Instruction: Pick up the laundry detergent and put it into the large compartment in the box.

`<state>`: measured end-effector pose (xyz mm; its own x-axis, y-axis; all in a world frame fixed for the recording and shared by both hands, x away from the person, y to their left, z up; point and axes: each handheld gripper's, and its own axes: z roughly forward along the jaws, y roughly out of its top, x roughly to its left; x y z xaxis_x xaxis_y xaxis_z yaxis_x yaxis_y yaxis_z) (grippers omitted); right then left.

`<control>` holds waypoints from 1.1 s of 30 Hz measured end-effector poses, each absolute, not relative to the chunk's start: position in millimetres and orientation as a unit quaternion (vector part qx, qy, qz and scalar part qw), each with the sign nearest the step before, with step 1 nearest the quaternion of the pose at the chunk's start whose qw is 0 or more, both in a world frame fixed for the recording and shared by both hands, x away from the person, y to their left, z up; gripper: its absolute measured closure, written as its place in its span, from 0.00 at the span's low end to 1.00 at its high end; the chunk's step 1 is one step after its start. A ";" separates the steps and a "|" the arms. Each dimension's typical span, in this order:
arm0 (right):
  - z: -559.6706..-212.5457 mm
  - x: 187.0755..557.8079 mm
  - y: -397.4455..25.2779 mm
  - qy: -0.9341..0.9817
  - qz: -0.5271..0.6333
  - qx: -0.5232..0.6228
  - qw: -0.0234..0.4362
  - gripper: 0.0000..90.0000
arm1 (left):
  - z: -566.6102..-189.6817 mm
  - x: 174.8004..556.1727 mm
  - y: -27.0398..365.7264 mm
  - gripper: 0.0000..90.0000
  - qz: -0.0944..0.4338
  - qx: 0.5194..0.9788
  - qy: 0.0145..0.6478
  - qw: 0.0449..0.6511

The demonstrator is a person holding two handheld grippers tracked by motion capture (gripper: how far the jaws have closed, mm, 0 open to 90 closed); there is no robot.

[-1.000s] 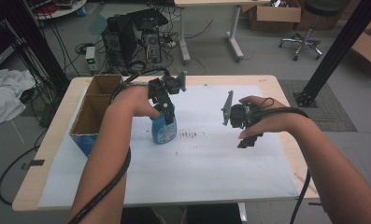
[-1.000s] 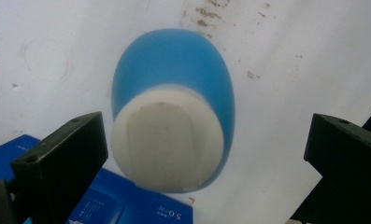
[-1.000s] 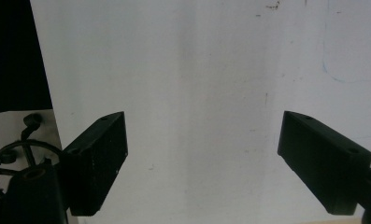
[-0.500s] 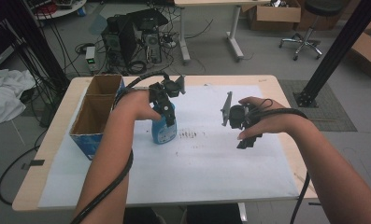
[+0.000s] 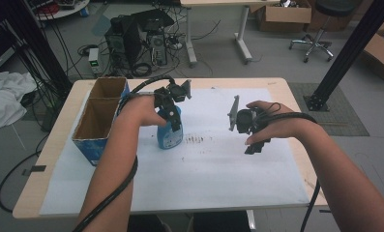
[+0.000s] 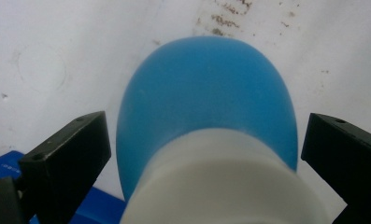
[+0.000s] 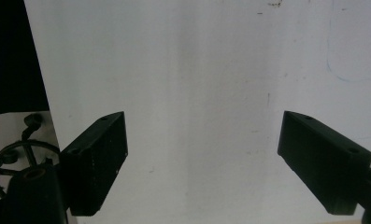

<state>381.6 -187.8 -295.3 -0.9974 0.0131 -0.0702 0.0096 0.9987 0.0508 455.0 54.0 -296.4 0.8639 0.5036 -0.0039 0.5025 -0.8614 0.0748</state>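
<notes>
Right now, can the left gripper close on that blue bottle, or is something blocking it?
Probably yes. The left gripper is open, with a jaw on either side of the blue bottle and its white neck. Nothing sits between the jaws and the bottle. The cardboard box stands off to the side.

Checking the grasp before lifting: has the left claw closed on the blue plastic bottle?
No, the left claw straddles the blue plastic bottle, with gaps beside both jaws.

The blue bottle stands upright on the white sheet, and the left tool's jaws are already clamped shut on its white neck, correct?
Not quite. The blue bottle does stand upright on the white sheet, but the left tool is open: the left gripper view shows its jaws on either side of the white neck with gaps, not clamped on it.
</notes>
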 end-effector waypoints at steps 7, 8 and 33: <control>-296.7 383.2 -187.4 0.999 0.025 0.005 0.036 0.18 | -296.9 455.9 54.0 0.11 0.011 0.964 0.262 0.034; -296.8 383.3 -187.3 0.999 0.026 0.005 0.036 0.18 | -296.8 455.7 53.8 0.13 0.009 0.964 0.263 0.034; -298.3 384.5 -187.1 0.999 0.025 0.008 0.039 0.18 | -297.1 454.5 50.8 0.31 0.016 0.963 0.269 0.024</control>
